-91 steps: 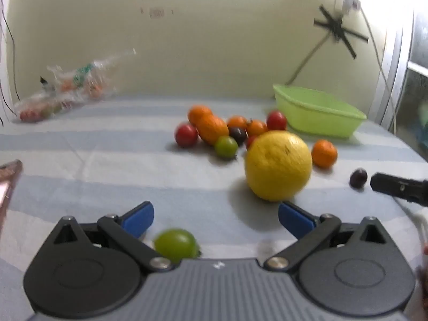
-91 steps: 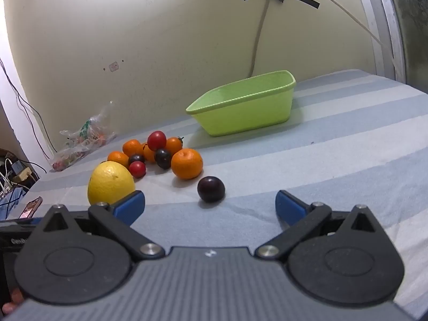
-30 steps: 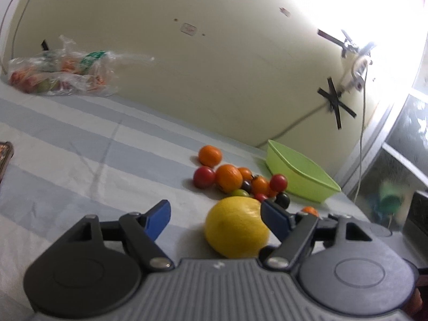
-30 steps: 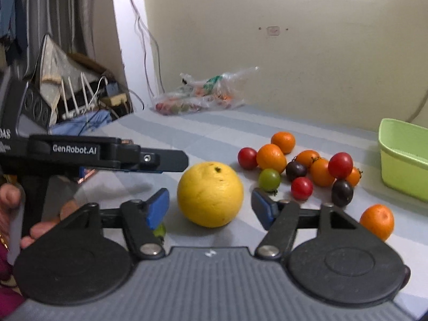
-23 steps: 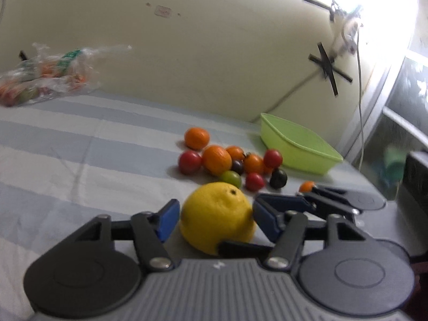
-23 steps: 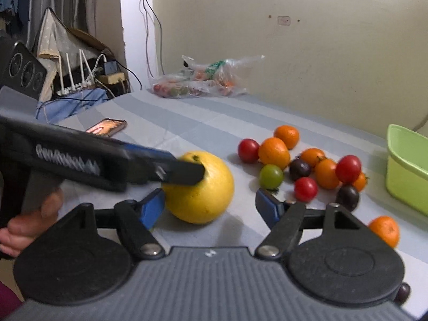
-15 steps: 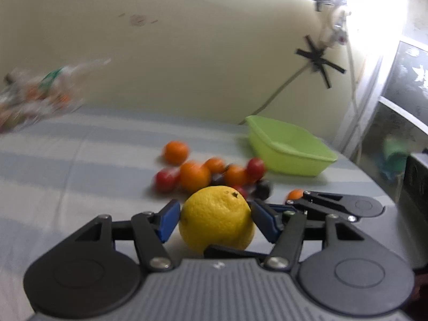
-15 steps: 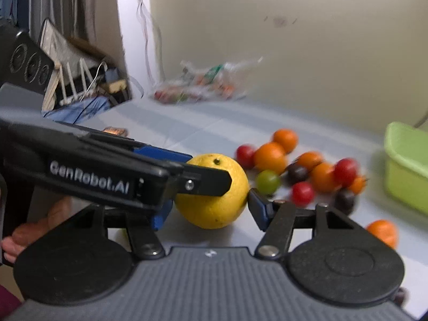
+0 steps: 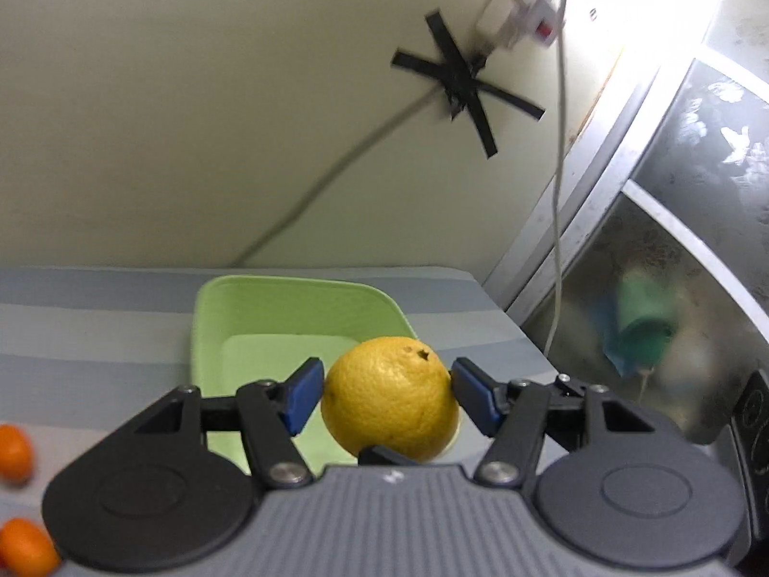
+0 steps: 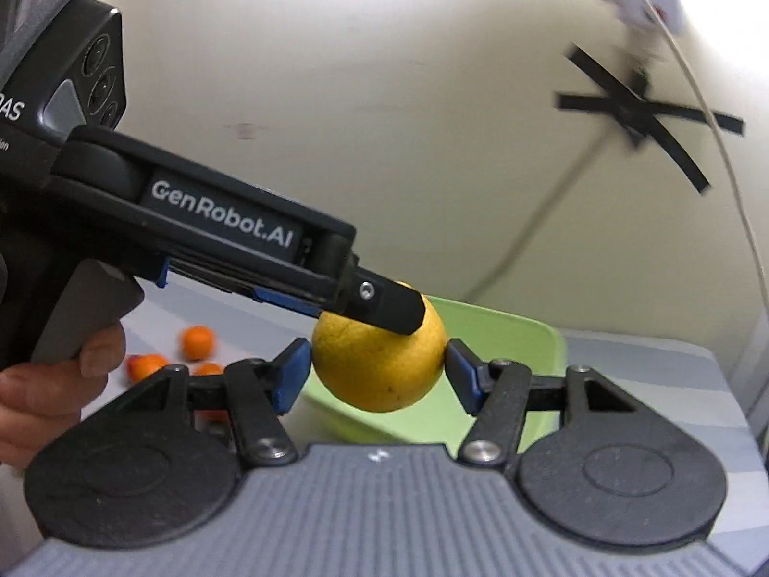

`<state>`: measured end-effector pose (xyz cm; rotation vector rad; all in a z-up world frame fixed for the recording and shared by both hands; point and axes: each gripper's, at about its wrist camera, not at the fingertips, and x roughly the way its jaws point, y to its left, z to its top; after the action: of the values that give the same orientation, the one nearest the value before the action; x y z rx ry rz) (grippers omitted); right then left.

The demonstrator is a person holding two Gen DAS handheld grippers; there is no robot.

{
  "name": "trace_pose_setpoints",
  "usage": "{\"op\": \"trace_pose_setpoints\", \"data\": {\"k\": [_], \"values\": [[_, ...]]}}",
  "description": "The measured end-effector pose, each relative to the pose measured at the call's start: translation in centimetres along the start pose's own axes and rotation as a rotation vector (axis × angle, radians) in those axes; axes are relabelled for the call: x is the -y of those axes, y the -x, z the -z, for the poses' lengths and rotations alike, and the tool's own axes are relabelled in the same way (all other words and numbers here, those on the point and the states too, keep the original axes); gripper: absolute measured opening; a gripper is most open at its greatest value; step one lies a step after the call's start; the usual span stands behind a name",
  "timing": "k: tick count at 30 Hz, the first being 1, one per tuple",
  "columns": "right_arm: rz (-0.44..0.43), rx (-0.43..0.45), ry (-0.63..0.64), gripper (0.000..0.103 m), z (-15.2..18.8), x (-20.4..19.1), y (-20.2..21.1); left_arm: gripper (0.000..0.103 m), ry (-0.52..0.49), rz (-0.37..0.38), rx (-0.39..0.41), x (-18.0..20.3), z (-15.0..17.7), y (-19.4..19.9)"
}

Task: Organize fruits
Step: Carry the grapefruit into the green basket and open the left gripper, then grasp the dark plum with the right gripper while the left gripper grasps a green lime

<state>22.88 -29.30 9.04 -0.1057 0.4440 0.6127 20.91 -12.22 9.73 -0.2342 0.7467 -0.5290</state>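
Note:
A big yellow citrus fruit [image 9: 387, 413] hangs in the air over the near rim of the light green bowl [image 9: 288, 284]. My left gripper [image 9: 389, 396] is shut on it, blue pads pressing both sides. My right gripper [image 10: 377, 370] is shut on the same fruit [image 10: 379, 375] from another side, above the bowl [image 10: 509, 336]. In the right wrist view one of the left gripper's fingers [image 10: 384, 305] lies across the fruit's top. One right-gripper finger [image 9: 384, 457] shows under the fruit in the left wrist view. The bowl's floor looks bare.
Small orange fruits [image 9: 14, 447] lie on the striped cloth left of the bowl, also seen as small orange fruits [image 10: 197, 341] in the right wrist view. A person's hand [image 10: 48, 384] holds the left gripper. A window frame [image 9: 601, 202] and a hanging cable [image 9: 557, 192] stand at the right.
Both grippers closed on the yellow fruit, lifted it off the cloth and carried it right, away from the pile of small fruits, to above the green bowl.

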Motion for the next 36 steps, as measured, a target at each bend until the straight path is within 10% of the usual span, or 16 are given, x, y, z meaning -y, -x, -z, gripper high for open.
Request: {"op": "trace_pose_setpoints", "data": {"k": [14,23,30,36], "values": [[0.037,-0.048,0.018,0.064,2.3,3.3,-4.8,0.061,0.021,-0.081,-0.108,-0.4,1.0,-6.1],[-0.01,0.032,-0.104,0.064,3.9,2.6,0.5,0.063,-0.015,0.007,0.107,-2.6,3.2,9.2],[-0.08,0.04,-0.088,0.058,7.0,-0.9,2.9,0.064,-0.033,-0.211,0.277,-7.4,9.4,21.6],[-0.105,0.031,-0.076,0.048,9.0,-4.9,4.5,0.065,0.019,-0.326,0.273,-10.3,15.8,25.9]]}}
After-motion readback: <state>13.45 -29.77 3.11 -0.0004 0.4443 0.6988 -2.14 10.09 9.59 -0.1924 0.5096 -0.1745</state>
